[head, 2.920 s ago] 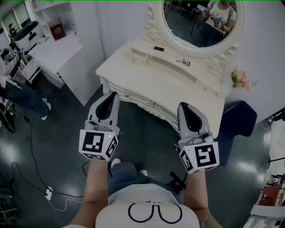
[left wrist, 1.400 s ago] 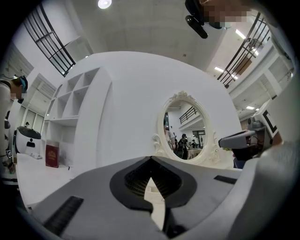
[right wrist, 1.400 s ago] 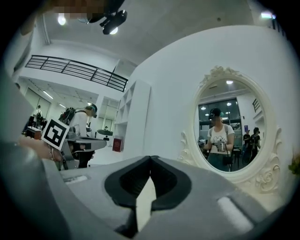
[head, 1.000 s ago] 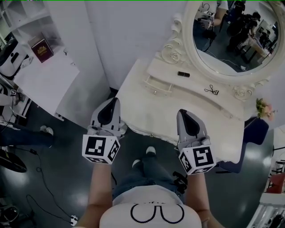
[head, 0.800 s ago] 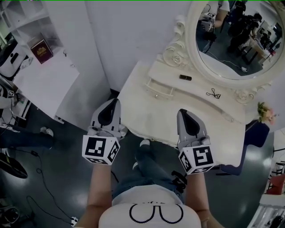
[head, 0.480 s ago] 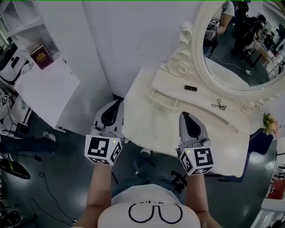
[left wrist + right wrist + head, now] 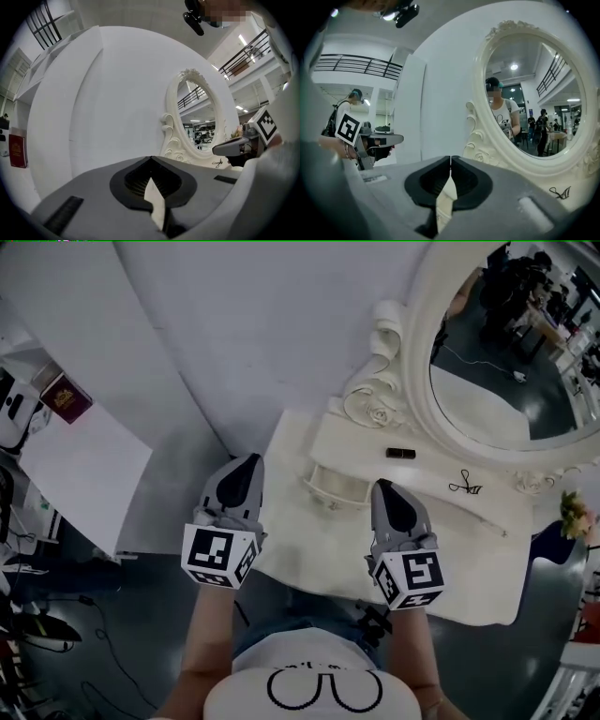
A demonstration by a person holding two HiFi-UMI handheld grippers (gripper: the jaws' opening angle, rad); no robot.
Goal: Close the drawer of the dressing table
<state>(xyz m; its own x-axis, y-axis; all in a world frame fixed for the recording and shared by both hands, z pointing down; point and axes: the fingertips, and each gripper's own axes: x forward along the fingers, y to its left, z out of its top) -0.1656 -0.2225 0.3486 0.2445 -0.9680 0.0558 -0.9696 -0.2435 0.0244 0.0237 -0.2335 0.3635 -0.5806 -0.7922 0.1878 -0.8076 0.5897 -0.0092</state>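
The cream dressing table (image 7: 469, 568) fills the right half of the head view, under its oval mirror (image 7: 511, 352). A small drawer (image 7: 330, 487) in the raised back shelf stands pulled out a little. My left gripper (image 7: 248, 461) is shut and empty, over the table's left front corner, left of the drawer. My right gripper (image 7: 382, 487) is also shut and empty, over the tabletop just right of the drawer's front. In the gripper views the jaws of the left gripper (image 7: 151, 158) and the right gripper (image 7: 450, 157) meet at the tip, and the drawer is hidden behind them.
A small black item (image 7: 401, 453) and an eyelash curler (image 7: 465, 487) lie on the back shelf. Pink flowers (image 7: 574, 514) stand at the table's right end. A white wall panel (image 7: 234, 334) rises behind the table. A red book (image 7: 64, 397) lies on a white cabinet at left.
The person has stepped up to the table. Both grippers, still shut, have moved forward over its front edge, and the drawer now lies between their tips.
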